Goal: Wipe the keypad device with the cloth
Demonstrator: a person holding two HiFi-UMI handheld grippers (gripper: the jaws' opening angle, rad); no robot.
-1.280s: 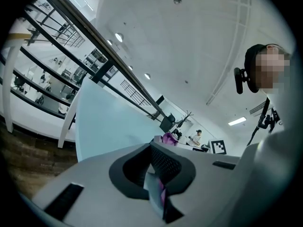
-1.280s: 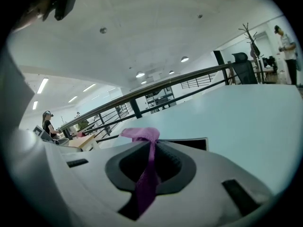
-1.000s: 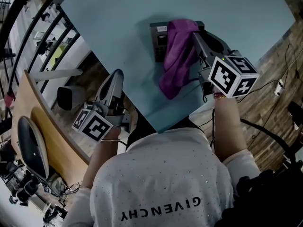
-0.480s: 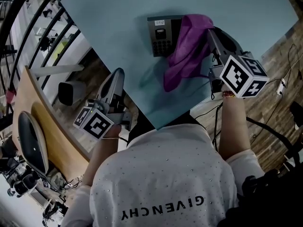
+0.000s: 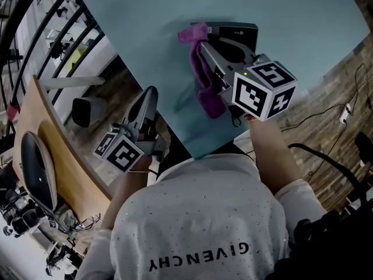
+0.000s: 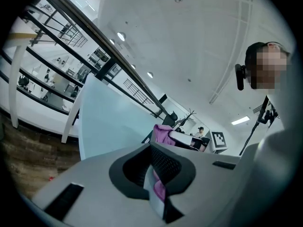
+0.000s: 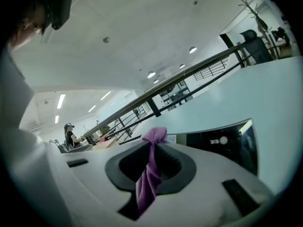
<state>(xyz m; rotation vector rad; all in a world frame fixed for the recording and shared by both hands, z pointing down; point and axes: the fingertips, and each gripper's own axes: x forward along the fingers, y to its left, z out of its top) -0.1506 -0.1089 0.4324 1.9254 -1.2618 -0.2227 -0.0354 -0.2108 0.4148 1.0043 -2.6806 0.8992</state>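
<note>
The dark keypad device [image 5: 242, 29] lies at the far middle of the pale blue table [image 5: 134, 34]. My right gripper [image 5: 202, 44] reaches over it from the near right and is shut on the purple cloth [image 5: 198, 69], which hangs bunched at the device's left end and trails toward me. In the right gripper view the cloth [image 7: 150, 174] is pinched between the jaws of the right gripper [image 7: 154, 148], with the device [image 7: 222, 143] just beyond. My left gripper [image 5: 148, 92] hovers off the table's near-left edge, shut and holding nothing; the left gripper view shows the cloth [image 6: 163, 134] far off.
A black railing [image 5: 58, 39] runs along the left beyond the table. A curved wooden desk [image 5: 52, 156] and a dark bin [image 5: 84, 112] stand below the left gripper. Cables [image 5: 344, 107] lie on the wood floor at the right. The table's near corner [image 5: 195, 153] is close to my body.
The right gripper has swept the cloth leftward across the device, from its right side to its left end. The left gripper has hardly moved.
</note>
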